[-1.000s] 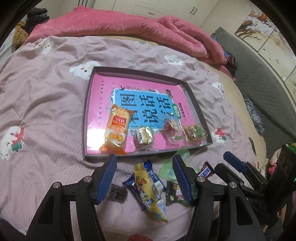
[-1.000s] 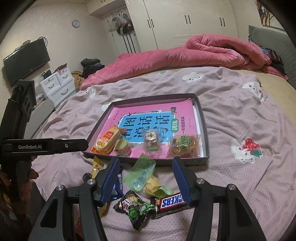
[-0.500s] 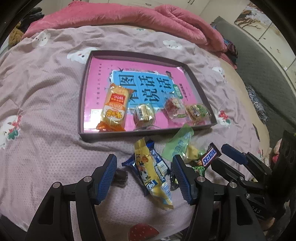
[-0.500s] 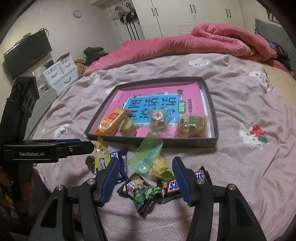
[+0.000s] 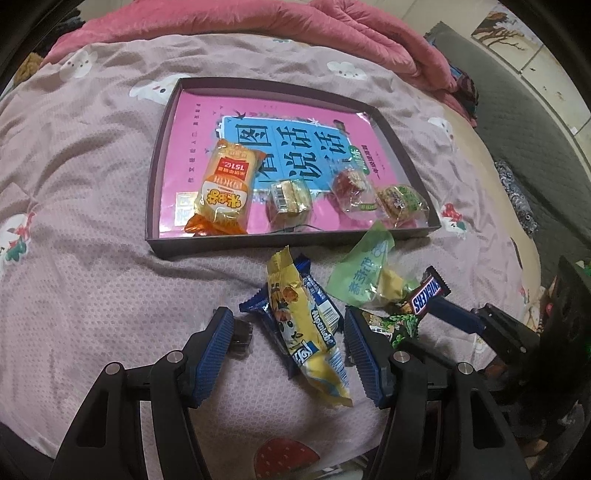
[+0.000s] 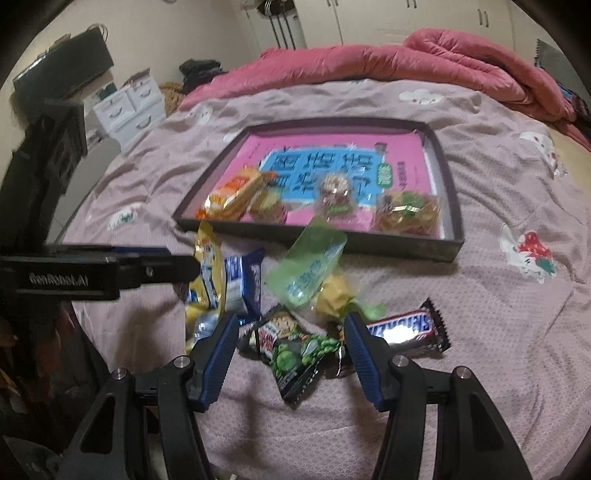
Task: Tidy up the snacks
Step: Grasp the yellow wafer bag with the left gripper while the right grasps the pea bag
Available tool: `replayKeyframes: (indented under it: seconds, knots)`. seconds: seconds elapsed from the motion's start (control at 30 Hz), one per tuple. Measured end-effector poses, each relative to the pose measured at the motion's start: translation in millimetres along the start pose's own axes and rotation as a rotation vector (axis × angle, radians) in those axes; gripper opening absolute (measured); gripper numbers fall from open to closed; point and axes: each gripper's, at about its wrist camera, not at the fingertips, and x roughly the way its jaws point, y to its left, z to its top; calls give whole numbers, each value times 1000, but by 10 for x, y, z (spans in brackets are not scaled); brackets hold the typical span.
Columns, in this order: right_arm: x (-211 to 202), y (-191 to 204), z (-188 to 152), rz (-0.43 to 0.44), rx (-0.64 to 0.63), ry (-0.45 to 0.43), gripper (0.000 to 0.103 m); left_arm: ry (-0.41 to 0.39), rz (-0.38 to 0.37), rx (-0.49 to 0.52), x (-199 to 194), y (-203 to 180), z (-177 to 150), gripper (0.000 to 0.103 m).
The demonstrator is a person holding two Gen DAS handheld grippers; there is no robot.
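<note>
A dark tray point(image 5: 153, 192) with a pink book inside holds an orange cake pack point(image 5: 223, 192) and three small wrapped snacks. Loose snacks lie on the bedspread in front of it: a yellow packet point(image 5: 306, 328) over a blue one point(image 5: 258, 306), a green bag point(image 5: 364, 269), a Snickers bar point(image 5: 428, 293), a green pea packet point(image 6: 295, 349) and a small dark sweet point(image 5: 240, 338). My left gripper point(image 5: 288, 350) is open, its fingers either side of the yellow packet. My right gripper point(image 6: 291, 354) is open around the pea packet. The tray also shows in the right wrist view point(image 6: 452, 206).
The pink-grey bedspread point(image 5: 81, 236) covers a round bed, with a rumpled pink quilt point(image 5: 258, 22) at the far side. A white drawer unit point(image 6: 129, 107) and a television point(image 6: 62, 74) stand at the left of the room. The left gripper's body point(image 6: 92, 277) crosses the right wrist view.
Both grippers have lowered toward the loose snacks in front of the tray. The yellow packet now lies between the left fingers, the pea packet between the right fingers. Both stay open.
</note>
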Motion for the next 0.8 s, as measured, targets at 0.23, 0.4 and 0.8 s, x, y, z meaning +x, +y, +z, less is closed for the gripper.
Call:
replayKeyframes:
  seconds: [0.23, 0.4, 0.8]
  knots:
    - [126, -47, -39, 13, 12, 40, 59, 12, 1, -5, 38, 18, -15, 64]
    - [209, -27, -57, 24, 3, 72, 59, 17, 4, -6, 64, 16, -24, 64]
    - [370, 135, -80, 28, -92, 115, 60, 34, 11, 1, 190, -29, -24, 64]
